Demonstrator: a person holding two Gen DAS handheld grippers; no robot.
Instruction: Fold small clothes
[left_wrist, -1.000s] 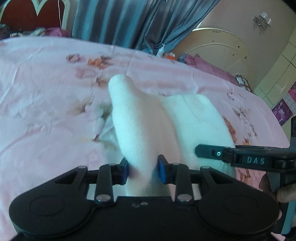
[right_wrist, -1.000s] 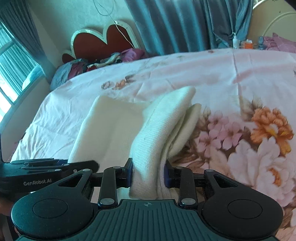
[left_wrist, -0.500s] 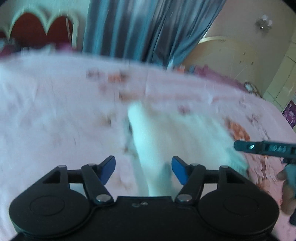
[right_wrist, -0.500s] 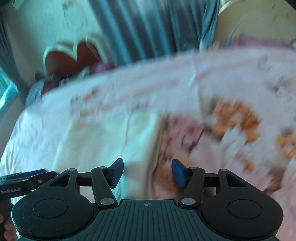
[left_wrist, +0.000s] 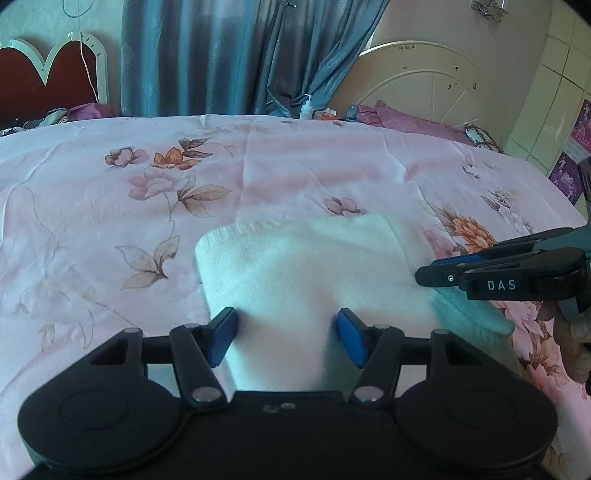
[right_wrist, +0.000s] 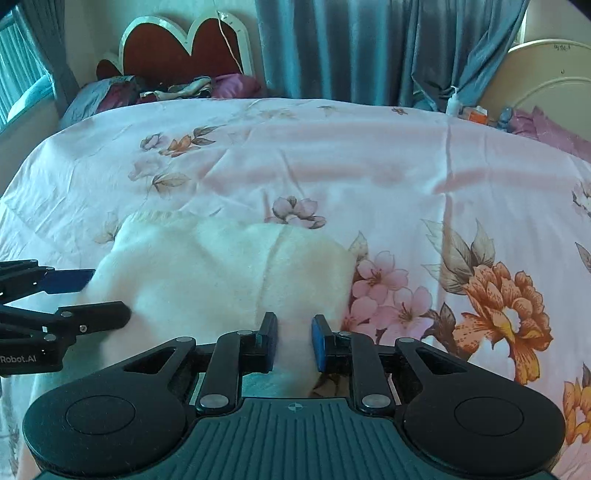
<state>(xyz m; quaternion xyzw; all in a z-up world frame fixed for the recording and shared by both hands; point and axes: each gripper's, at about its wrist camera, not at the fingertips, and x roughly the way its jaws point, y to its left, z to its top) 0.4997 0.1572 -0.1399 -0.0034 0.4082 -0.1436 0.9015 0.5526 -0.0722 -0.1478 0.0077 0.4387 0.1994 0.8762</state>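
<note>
A white knitted garment (left_wrist: 306, 273) (right_wrist: 207, 266) lies folded flat on the pink flowered bed sheet (left_wrist: 110, 221) (right_wrist: 369, 166). My left gripper (left_wrist: 288, 336) (right_wrist: 110, 295) sits over the garment's near left part. Its jaws stand wide and are closing, with cloth lying between the blue pads (left_wrist: 225, 330) but not pinched. My right gripper (right_wrist: 294, 343) (left_wrist: 428, 269) is at the garment's near right edge. Its jaws are closing, narrow now, and a strip of the white cloth fills the gap between the pads (right_wrist: 319, 343).
A red heart-shaped headboard (right_wrist: 184, 48) with a heap of clothes (right_wrist: 177, 88) stands at the far left, with blue curtains (left_wrist: 221, 55) behind the bed. A lotion bottle (left_wrist: 306, 107) and a cream round headboard (left_wrist: 417, 88) are far right. A person's hand (left_wrist: 572, 332) holds the right gripper.
A second ago both grippers held raised folds of the garment. Both opened and the cloth dropped flat. Now the right jaws have narrowed on its edge, while the left jaws stay wide.
</note>
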